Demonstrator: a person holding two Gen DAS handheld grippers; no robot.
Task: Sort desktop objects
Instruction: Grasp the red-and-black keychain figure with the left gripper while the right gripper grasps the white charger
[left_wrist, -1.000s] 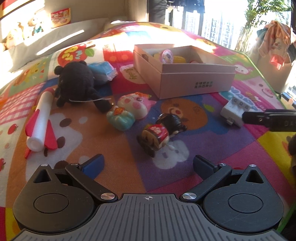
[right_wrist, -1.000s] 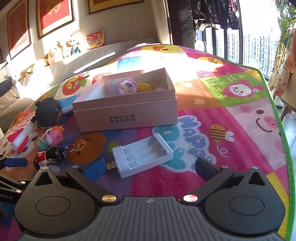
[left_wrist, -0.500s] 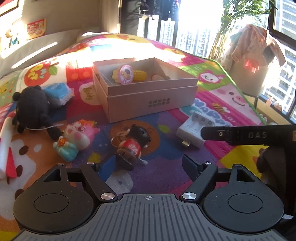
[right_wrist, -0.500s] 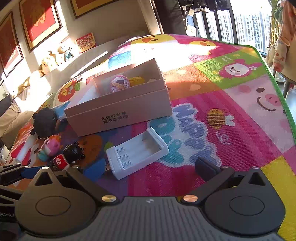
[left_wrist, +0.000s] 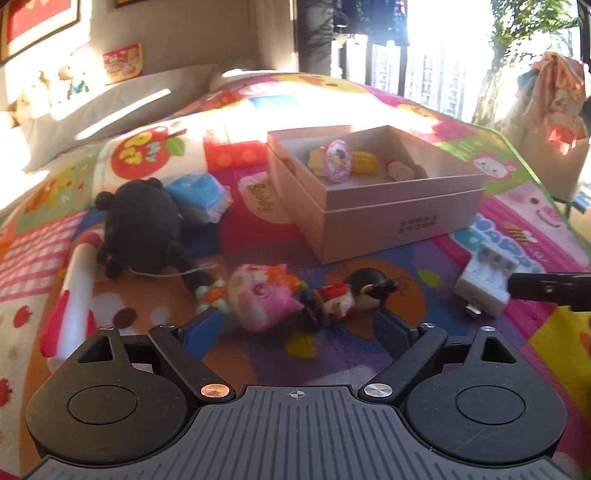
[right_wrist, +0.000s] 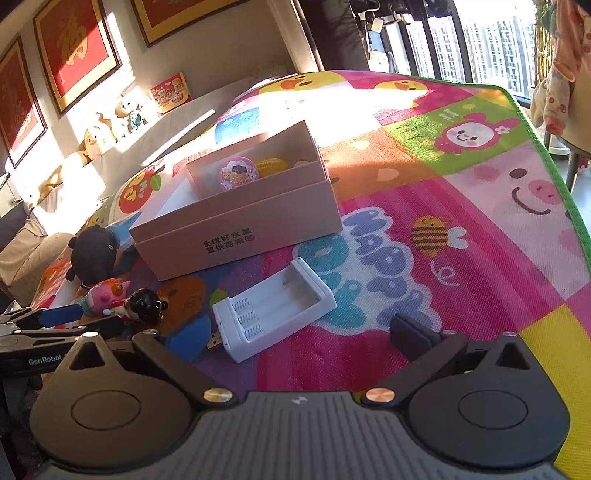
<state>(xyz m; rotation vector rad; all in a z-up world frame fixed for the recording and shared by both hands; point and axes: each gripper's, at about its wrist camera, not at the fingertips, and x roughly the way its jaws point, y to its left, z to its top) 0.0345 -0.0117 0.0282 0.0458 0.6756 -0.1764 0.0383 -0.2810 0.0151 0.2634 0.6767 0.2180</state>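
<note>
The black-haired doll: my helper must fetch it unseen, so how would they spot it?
Find the pink cardboard box on the play mat. Just before it lies the black-haired doll, between the pink pig toy and white battery charger; only it wears red.

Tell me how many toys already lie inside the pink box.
3 visible: a round pink badge leaning mid-box, a yellow corn right beside it, and a small brownish toy further right. The box walls may hide others.

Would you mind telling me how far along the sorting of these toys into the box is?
Partly done. The box already holds a pink round toy, yellow corn and another small piece. Both claws are open and empty: the left claw faces the pink pig and black-haired doll, the right claw the white battery case. The black plush and rocket also remain out.
</note>
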